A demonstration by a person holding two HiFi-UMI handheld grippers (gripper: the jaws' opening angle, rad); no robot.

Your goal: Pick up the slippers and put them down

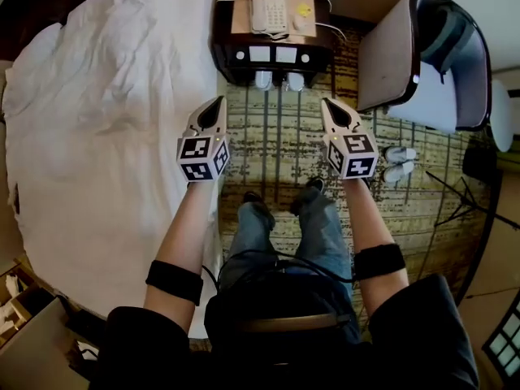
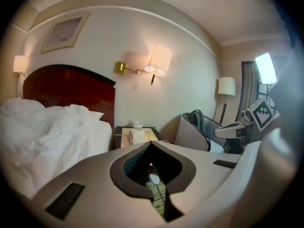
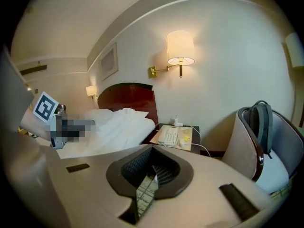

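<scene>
Shut tight on nothing at the left claw (image 1: 216,104), jaws together with only floor showing through the slit; likewise shut and empty at the right claw (image 1: 328,106). Held side by side, well above the carpet (image 1: 276,149), both aimed toward the tabletop (image 1: 241,15) by the bed (image 1: 106,120) and tilted a little downward. Up on that tabletop, just a phone (image 1: 269,10). On the floor right at its foot, half tucked under its front edge, one pair of white slippers (image 1: 279,80), set side by side and untouched. Well off to the right of the tabletop, beside the chair (image 1: 390,55), what looks like a second pair (image 1: 400,162). Judging by all this, at the very start of the job: nothing lifted yet, only the approach. Next, probably: open a claw wide, drop low toward the pair under the tabletop, come in along the floor and close on a slipper's upper or heel edge. Soft, flat, thin stuff, so likely to fold or slide out unless pinched well in from the rim. Worth minding the tabletop's front edge overhead during the reach.
</scene>
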